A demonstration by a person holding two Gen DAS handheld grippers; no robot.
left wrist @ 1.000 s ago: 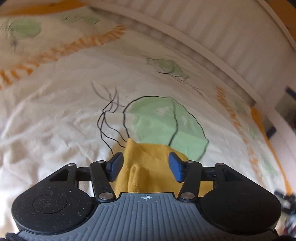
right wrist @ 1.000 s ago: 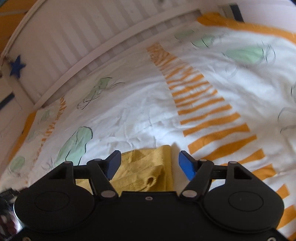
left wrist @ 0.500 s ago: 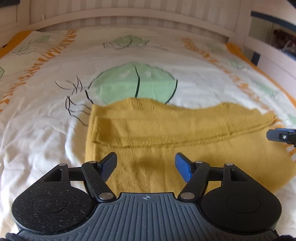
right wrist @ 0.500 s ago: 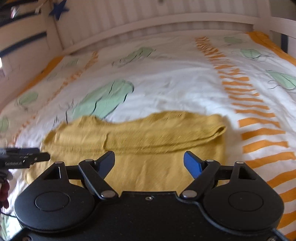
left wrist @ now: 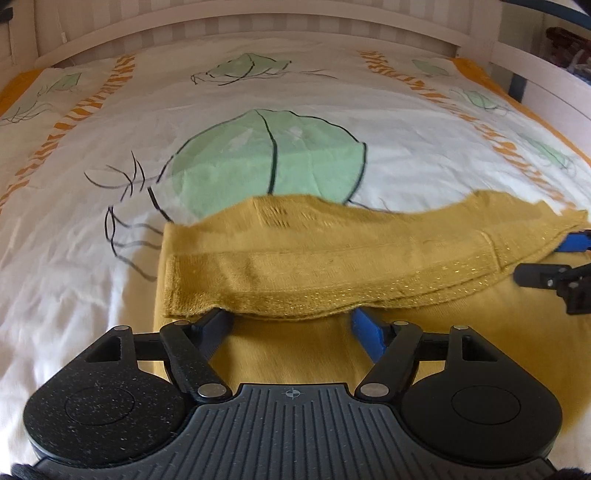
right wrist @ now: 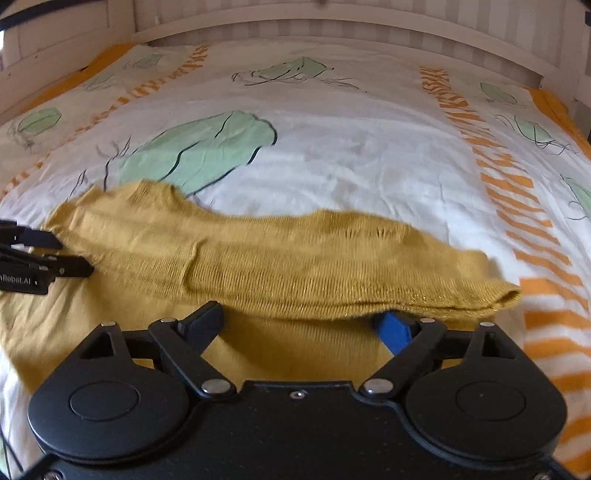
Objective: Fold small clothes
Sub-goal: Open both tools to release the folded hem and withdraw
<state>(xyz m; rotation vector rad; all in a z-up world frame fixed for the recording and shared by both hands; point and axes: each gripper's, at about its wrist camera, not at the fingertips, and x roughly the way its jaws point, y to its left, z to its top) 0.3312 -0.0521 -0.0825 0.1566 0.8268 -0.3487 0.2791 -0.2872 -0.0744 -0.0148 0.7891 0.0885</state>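
The left wrist view shows one yellow knitted garment lying on a bed. The bed has a white cover with green leaf shapes and orange stripes. A folded band of the garment, with a sparkly edge, lies across the front. It hides the fingertips of the left gripper — the two fingers stand wide apart, and nothing is pinched between them. At the right edge the right gripper pokes in, close to the garment's right end.

In the right wrist view the same garment stretches from left to right. Its folded edge covers the fingertips of the right gripper, which is spread wide too. The left gripper shows at the left edge, touching the cloth.

Behind the garment the bed cover lies bare — lots of open room up to the white slatted bed end. A white rail runs along the right side.
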